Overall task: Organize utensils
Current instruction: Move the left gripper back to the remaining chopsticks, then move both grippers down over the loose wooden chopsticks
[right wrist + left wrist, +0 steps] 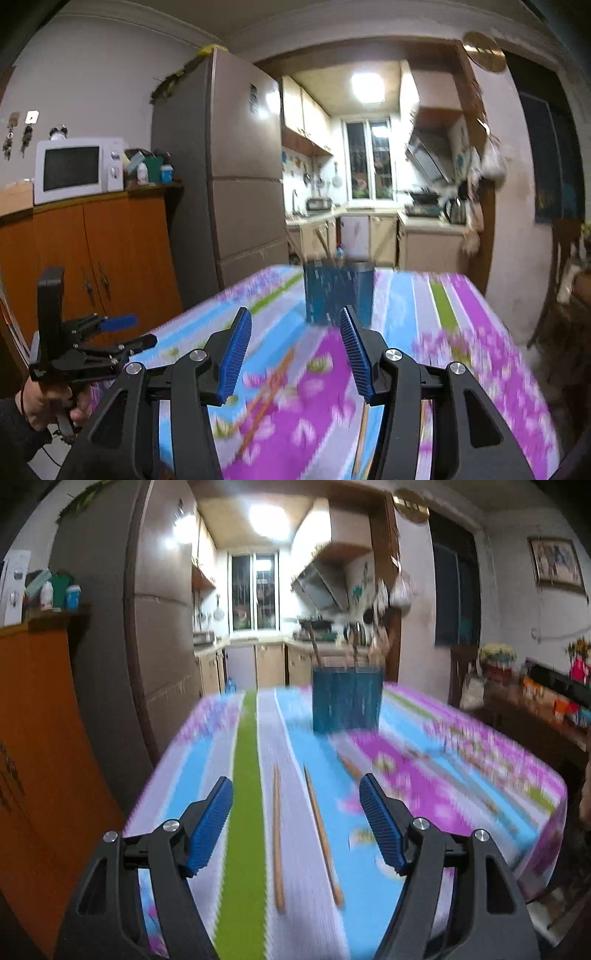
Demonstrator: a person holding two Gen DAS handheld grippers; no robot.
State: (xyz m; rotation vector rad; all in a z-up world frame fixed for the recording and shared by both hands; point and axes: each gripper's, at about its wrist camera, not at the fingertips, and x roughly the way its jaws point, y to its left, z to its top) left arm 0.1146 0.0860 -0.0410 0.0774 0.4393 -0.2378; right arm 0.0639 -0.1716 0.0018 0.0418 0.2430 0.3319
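Both tools hover with jaws apart over the bench, holding nothing.

The left tool [296, 794] gapes wide just short of two long wooden chopsticks [321, 834], which lie side by side on the bench [243, 775] with its striped, flowered cloth, on the near side of the tall blue slatted utensil holder [347, 698]. The right tool [295, 332], jaws moderately apart, points at that holder. More blurred wooden sticks lie beneath it. Brown handles stand upright in the holder, at the bench's far end.

My left gripper [296, 790] points forward, jaws apart, nothing between the pads. My right gripper [295, 325]: likewise parted, empty, aimed slightly downward.
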